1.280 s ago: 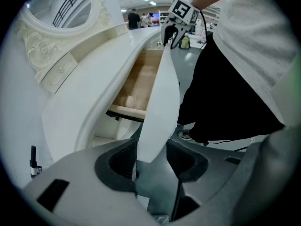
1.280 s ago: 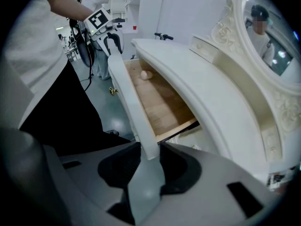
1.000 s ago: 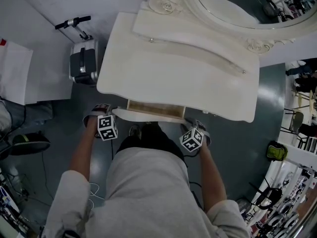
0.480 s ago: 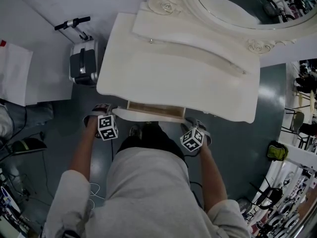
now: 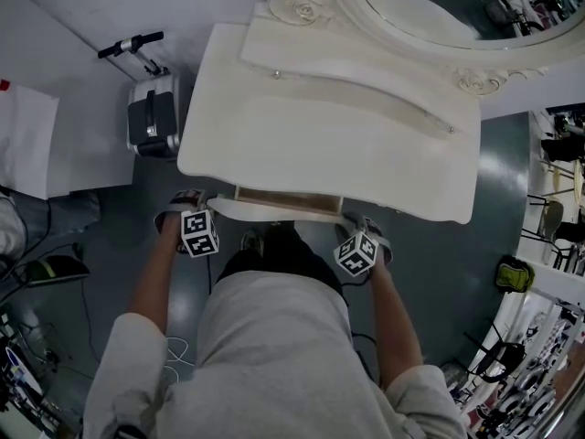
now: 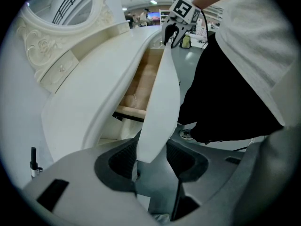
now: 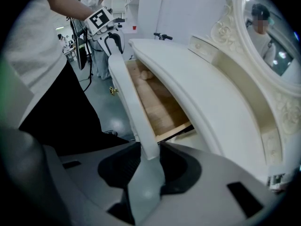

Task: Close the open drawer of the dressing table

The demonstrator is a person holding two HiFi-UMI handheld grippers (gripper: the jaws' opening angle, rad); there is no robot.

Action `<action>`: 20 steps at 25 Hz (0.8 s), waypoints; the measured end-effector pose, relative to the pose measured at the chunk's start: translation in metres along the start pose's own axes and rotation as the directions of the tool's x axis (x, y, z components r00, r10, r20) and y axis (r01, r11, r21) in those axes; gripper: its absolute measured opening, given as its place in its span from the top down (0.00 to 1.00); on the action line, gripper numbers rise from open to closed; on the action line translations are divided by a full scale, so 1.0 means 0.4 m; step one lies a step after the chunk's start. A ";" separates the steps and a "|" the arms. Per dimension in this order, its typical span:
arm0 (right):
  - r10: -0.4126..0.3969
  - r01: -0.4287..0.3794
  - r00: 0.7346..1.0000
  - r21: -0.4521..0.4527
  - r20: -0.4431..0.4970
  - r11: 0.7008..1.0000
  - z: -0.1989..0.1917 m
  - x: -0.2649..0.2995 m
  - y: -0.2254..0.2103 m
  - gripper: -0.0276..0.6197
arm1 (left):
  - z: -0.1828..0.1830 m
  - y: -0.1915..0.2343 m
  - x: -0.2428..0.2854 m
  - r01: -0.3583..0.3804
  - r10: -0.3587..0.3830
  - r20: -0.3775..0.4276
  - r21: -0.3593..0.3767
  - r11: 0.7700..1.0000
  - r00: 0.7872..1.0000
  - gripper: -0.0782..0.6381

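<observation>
drawer (image 5: pixel 288 198) part-open under table (image 5: pixel 320 144) | left gripper (image 6: pixel 152 158) and right gripper (image 7: pixel 148 158) each clamp an end of its front | step: likely pushing in | next: even, straight push

Drawer interior: the head view shows only a narrow strip of the open drawer's pale wooden floor (image 5: pixel 288 196); the rest lies under the white curved tabletop (image 5: pixel 329 144).
Drawer contents: one small pale lump (image 7: pixel 146 74) at the far end; too small to identify.
Jaws, head view: those of the left gripper (image 5: pixel 199 207) and the right gripper (image 5: pixel 352 225) are hidden under their marker cubes and the ends of the white drawer front panel (image 5: pixel 274 211).
Oval mirror with carved cream frame (image 5: pixel 430 12): cut off by the top edge.
Grey-and-black floor unit (image 5: pixel 152 117): kind cannot be told.
Distant figures (image 6: pixel 141 17): too small and blurred.
</observation>
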State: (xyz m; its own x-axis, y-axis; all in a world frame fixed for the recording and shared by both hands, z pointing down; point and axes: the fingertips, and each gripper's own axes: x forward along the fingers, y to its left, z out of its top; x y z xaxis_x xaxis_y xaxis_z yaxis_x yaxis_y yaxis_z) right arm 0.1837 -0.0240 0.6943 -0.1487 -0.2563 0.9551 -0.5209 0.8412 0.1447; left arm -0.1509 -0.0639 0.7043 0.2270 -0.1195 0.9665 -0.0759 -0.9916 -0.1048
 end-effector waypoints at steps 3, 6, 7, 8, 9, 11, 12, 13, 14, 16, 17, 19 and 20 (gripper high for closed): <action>0.000 0.000 1.000 0.001 -0.001 1.000 0.000 0.000 -0.002 0.75 | 0.004 0.001 -0.002 0.003 -0.003 0.004 -0.003 1.000 1.000 0.62; -0.004 0.004 1.000 0.009 -0.002 1.000 0.001 -0.001 -0.004 0.75 | 0.006 0.008 -0.007 -0.004 0.004 0.003 0.002 1.000 1.000 0.62; -0.007 0.007 1.000 0.011 -0.002 1.000 0.001 -0.002 -0.005 0.75 | 0.006 0.009 -0.008 -0.005 0.005 0.002 0.003 1.000 1.000 0.62; -0.009 0.009 1.000 0.013 -0.002 1.000 0.002 -0.003 -0.006 0.75 | 0.007 0.009 -0.009 -0.003 0.003 0.003 0.001 1.000 1.000 0.62; -0.010 0.010 1.000 0.014 -0.002 1.000 0.002 -0.003 -0.006 0.75 | 0.009 0.007 -0.011 0.000 0.000 0.005 -0.002 1.000 1.000 0.62; -0.008 0.008 1.000 0.015 -0.002 1.000 0.001 -0.003 -0.005 0.75 | 0.010 0.005 -0.010 0.003 -0.003 0.006 -0.006 1.000 1.000 0.62; -0.007 0.007 1.000 0.014 -0.002 1.000 0.000 -0.002 -0.005 0.75 | 0.010 0.005 -0.008 0.001 -0.001 0.008 -0.006 1.000 1.000 0.62; -0.007 0.007 1.000 0.013 -0.003 1.000 0.000 -0.002 -0.007 0.75 | 0.011 0.006 -0.007 -0.002 0.002 0.009 -0.006 1.000 1.000 0.62; -0.008 0.008 1.000 0.012 -0.003 1.000 0.001 -0.001 -0.008 0.75 | 0.012 0.008 -0.007 -0.003 0.003 0.010 -0.007 1.000 1.000 0.62; -0.009 0.009 1.000 0.012 -0.003 1.000 0.002 0.000 -0.011 0.75 | 0.012 0.009 -0.007 0.000 0.000 0.010 -0.008 1.000 1.000 0.62; -0.010 0.010 1.000 0.013 -0.002 1.000 0.003 0.000 -0.011 0.75 | 0.012 0.011 -0.007 -0.001 0.001 0.011 -0.008 1.000 1.000 0.62; -0.012 0.012 1.000 0.014 -0.001 1.000 0.004 0.000 -0.012 0.75 | 0.012 0.014 -0.008 -0.004 0.004 0.012 -0.006 1.000 1.000 0.62; -0.012 0.012 1.000 0.014 -0.001 1.000 0.005 0.000 -0.013 0.75 | 0.012 0.016 -0.009 -0.005 0.005 0.013 -0.006 1.000 1.000 0.62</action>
State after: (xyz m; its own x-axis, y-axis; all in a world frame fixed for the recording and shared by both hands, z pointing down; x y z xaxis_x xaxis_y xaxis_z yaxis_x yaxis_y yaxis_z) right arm 0.1848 -0.0295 0.6931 -0.1411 -0.2660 0.9536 -0.5342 0.8314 0.1529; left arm -0.1477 -0.0700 0.6992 0.2396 -0.1256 0.9627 -0.0824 -0.9907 -0.1087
